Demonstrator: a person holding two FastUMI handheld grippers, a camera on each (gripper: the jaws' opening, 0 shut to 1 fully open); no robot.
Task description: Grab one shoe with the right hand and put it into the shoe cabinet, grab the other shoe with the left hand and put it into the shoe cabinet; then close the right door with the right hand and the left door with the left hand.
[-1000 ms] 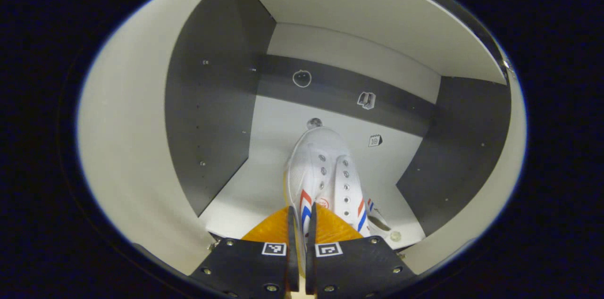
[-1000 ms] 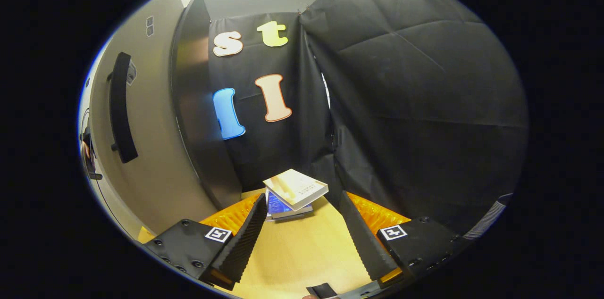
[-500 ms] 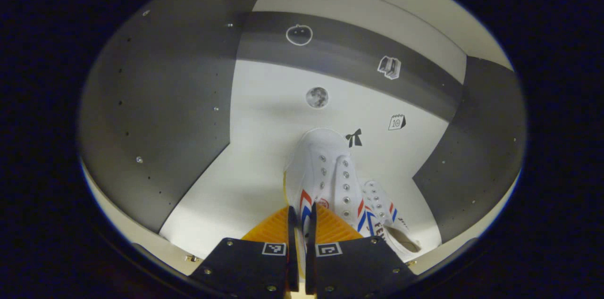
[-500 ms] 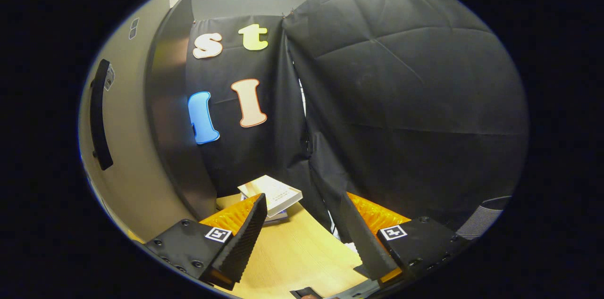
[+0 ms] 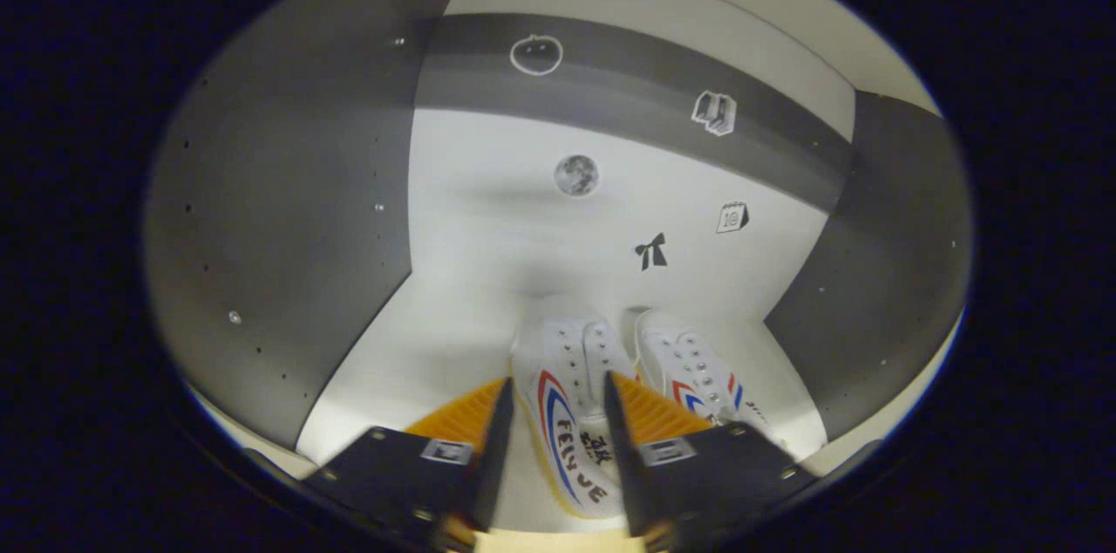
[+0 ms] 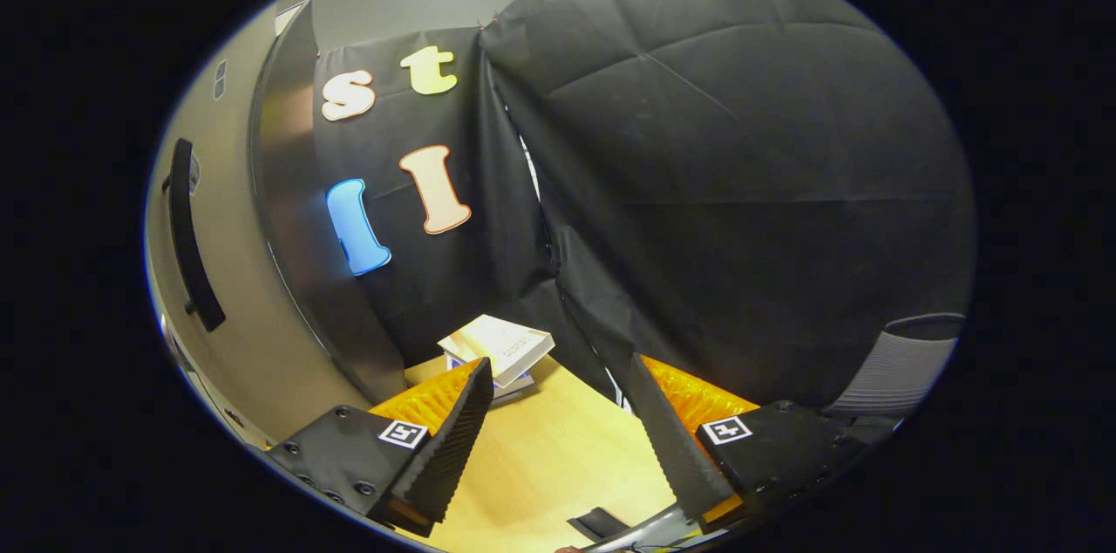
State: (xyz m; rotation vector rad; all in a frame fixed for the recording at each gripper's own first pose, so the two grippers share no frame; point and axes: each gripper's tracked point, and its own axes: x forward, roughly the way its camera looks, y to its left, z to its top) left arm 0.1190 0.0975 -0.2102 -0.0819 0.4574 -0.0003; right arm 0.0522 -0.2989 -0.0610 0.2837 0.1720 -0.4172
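In the left gripper view, the shoe cabinet [image 5: 288, 213] presents its dark side panel at far left, a white floor and a white back wall crossed by a dark band bearing small stickers. My left gripper [image 5: 551, 440] hangs over the cabinet floor with its fingers spread apart; the left shoe [image 5: 567, 396], white with red and blue stripes, lies on the floor between them, and neither finger presses on it. Just to its right lies the second shoe [image 5: 693, 365], same pattern, close alongside the first; I cannot tell whether the two touch. Both rest inside the cabinet, toes toward the back wall. In the right gripper view, the open cabinet door [image 6: 235, 291] stands at the left edge, its dark handle [image 6: 190, 239] upright on the pale face. Beyond it, a stack of books [image 6: 497, 348] sits on the wooden table [image 6: 558, 466] against the black cloth wall. My right gripper [image 6: 558, 440] is held above the table, fingers wide apart and holding nothing.
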